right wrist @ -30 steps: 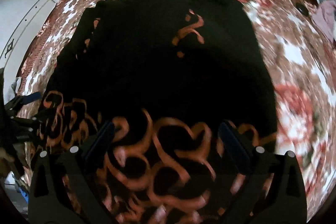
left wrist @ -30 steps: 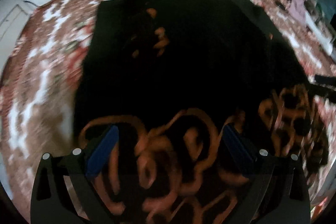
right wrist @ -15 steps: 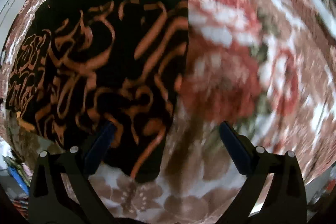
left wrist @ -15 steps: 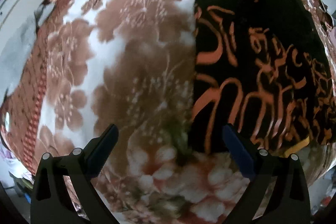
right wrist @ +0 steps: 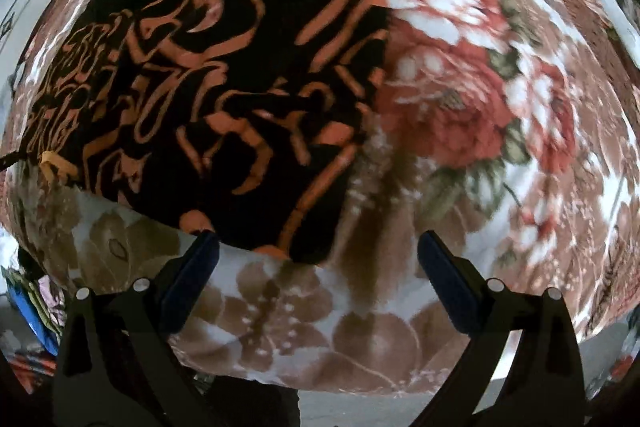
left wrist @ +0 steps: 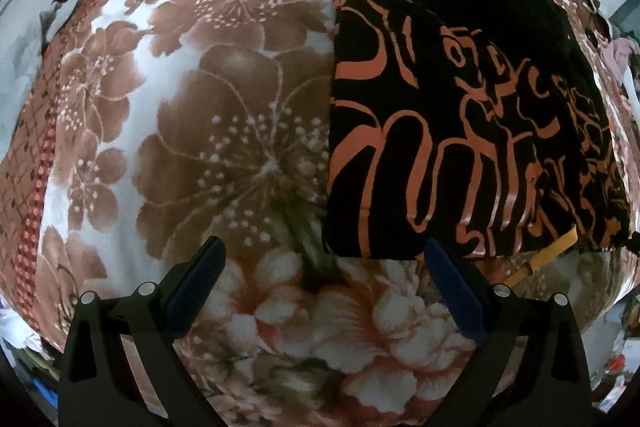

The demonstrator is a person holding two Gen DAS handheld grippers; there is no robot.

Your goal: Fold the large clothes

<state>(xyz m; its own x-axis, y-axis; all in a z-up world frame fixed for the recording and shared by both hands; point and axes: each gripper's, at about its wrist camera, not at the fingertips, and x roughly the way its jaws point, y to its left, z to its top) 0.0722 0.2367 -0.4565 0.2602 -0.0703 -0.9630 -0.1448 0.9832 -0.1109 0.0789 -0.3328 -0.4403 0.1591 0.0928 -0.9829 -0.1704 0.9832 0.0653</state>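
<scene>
The black cloth (left wrist: pixel 460 115) lies folded on the flowery blanket (left wrist: pixel 224 147). The left gripper (left wrist: pixel 322 281) and right gripper (right wrist: pixel 318 275) are wide open, holding nothing, at its near corners; next, grab them and fold again

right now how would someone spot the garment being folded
A floral blanket in brown, white and red covers the whole surface. On it lies the black garment, folded into a rectangle, the only dark thing there, covered in orange swirling script.
</scene>
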